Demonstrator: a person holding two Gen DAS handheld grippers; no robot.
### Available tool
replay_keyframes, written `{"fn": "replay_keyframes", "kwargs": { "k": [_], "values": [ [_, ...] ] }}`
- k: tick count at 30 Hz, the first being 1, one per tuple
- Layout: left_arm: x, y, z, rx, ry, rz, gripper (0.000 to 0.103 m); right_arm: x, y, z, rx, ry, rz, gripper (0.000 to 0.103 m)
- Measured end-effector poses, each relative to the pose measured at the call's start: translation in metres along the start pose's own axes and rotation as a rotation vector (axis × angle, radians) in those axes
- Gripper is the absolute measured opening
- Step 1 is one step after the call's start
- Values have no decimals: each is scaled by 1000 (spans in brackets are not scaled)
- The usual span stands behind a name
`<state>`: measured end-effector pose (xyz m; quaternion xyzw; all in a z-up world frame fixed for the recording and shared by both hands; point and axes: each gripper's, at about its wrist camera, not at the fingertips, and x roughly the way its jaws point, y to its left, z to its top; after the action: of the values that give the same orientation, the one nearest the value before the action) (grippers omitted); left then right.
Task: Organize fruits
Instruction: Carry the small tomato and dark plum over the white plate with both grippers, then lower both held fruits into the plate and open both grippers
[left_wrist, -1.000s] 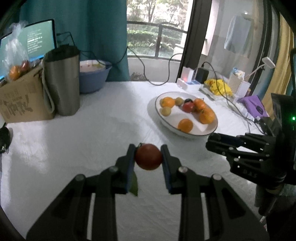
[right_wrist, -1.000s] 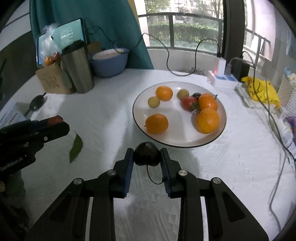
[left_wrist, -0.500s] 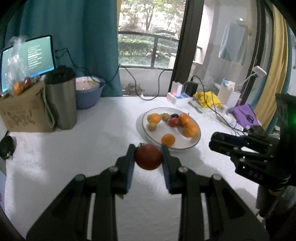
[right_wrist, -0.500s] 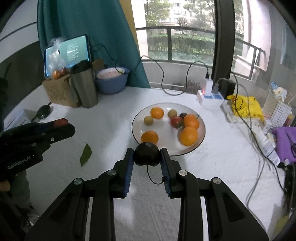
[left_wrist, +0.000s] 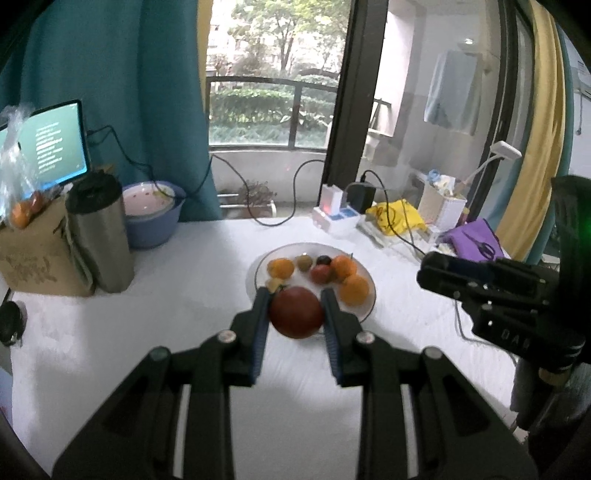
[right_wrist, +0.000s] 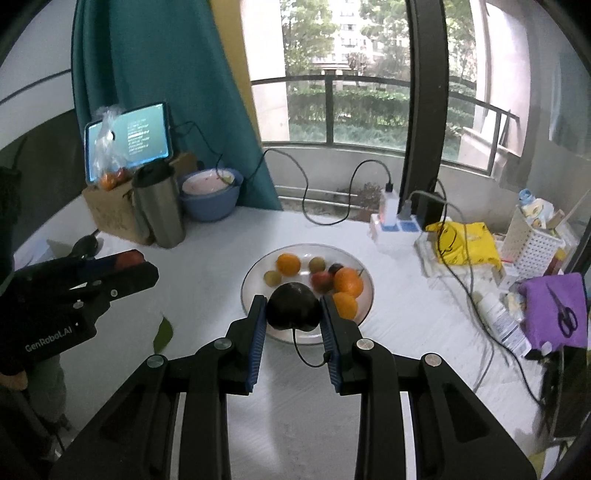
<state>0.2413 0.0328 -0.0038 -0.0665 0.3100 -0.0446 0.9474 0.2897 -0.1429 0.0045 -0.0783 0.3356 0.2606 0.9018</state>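
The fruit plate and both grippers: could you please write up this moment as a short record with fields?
left gripper: shut on the red fruit, held above the table
right gripper: shut on the dark fruit, stem hanging down
plate: white, on the white tablecloth, ahead of both grippers
plate contents: oranges, a red fruit and small greenish and dark fruits
loose item: green leaf lying on the cloth left of the plate
behind, left: steel flask, cardboard box, blue bowl
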Motion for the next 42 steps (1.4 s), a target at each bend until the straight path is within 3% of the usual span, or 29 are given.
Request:
{"fn": "replay_keyframes", "kwargs": {
  "k": [12, 28, 42],
  "values": [
    [53, -1, 15, -15, 51, -16, 28, 29, -30, 16, 25, 18, 1, 31],
    [147, 18, 10, -41, 174, -30, 28, 124, -40, 15, 43, 137, 79, 31],
    [182, 27, -4, -60, 250, -52, 28, 167, -38, 6, 44, 200, 103, 31]
  ]
}}
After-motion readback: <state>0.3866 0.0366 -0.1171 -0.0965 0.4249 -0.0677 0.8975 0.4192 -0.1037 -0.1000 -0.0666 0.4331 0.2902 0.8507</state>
